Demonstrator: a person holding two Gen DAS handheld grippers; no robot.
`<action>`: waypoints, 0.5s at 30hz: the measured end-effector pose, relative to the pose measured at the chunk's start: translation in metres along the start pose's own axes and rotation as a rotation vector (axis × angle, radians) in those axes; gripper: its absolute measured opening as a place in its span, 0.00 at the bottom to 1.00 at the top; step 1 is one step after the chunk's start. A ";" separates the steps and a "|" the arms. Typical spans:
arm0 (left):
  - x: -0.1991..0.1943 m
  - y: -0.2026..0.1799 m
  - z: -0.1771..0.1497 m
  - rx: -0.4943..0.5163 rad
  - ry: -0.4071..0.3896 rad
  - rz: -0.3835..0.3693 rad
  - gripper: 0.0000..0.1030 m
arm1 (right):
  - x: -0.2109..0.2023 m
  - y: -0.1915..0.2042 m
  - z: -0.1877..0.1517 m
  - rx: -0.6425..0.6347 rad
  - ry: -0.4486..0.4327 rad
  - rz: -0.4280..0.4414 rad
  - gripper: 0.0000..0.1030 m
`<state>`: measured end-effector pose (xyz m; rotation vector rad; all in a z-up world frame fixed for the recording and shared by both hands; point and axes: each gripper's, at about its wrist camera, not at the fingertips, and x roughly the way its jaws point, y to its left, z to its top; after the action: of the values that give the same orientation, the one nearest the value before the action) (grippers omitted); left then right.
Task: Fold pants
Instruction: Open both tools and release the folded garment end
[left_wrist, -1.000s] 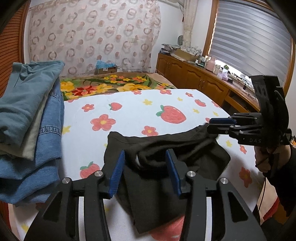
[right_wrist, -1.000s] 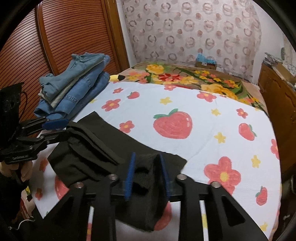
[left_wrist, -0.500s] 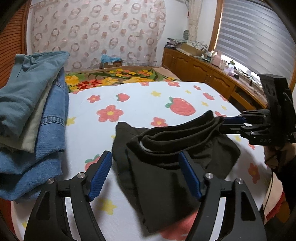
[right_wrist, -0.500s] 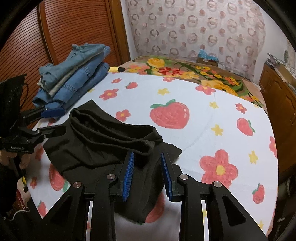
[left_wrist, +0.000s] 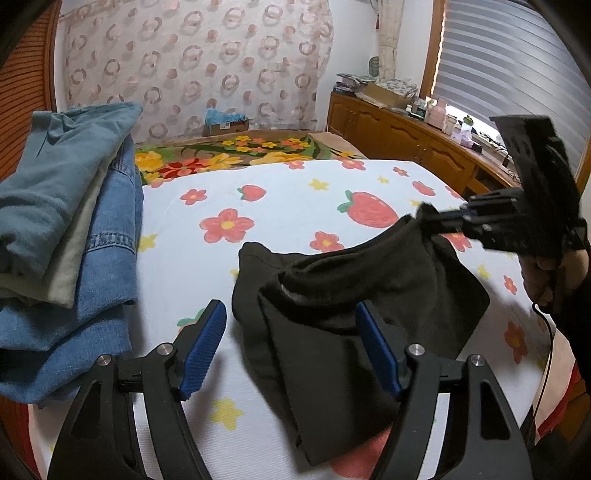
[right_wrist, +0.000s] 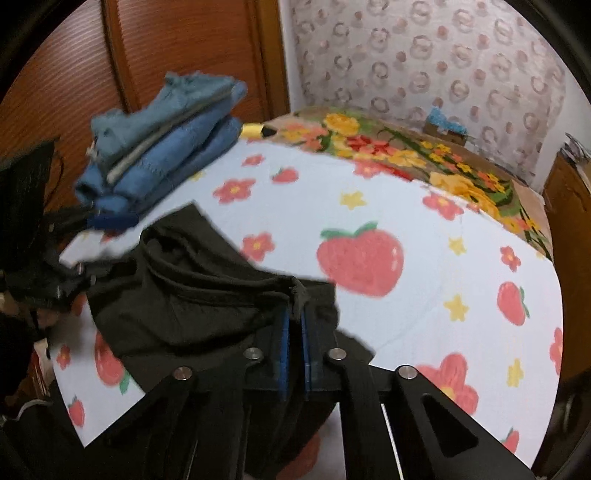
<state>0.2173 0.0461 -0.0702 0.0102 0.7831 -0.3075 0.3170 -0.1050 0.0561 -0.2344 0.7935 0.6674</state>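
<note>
The black pants (left_wrist: 354, 314) lie bunched on the strawberry-print bed cover (left_wrist: 280, 206). My left gripper (left_wrist: 291, 332) is open, its blue pads either side of the near edge of the pants, holding nothing. My right gripper (right_wrist: 294, 325) is shut on the waistband end of the pants (right_wrist: 207, 295) and lifts that corner off the bed. It also shows in the left wrist view (left_wrist: 443, 221), at the right, pulling the cloth up. The left gripper (right_wrist: 96, 236) is blurred at the left of the right wrist view.
A stack of folded jeans and tops (left_wrist: 62, 229) lies on the left side of the bed, also seen in the right wrist view (right_wrist: 162, 147). A flowered blanket (left_wrist: 236, 155) lies at the far end. A wooden sideboard (left_wrist: 406, 144) stands to the right.
My left gripper opened wide and let go of the pants. My right gripper closed on the waistband end and lifted it.
</note>
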 end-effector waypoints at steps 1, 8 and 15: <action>0.000 0.000 0.000 -0.002 -0.002 0.000 0.72 | 0.002 -0.004 0.001 0.023 -0.003 -0.025 0.05; -0.002 -0.002 -0.002 -0.001 -0.002 -0.010 0.69 | 0.021 -0.010 -0.007 0.098 0.032 -0.076 0.05; -0.011 -0.005 -0.013 -0.009 -0.005 -0.016 0.59 | 0.000 -0.004 -0.011 0.110 0.017 -0.056 0.20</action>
<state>0.1999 0.0458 -0.0710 -0.0059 0.7797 -0.3193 0.3131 -0.1125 0.0481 -0.1618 0.8342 0.5680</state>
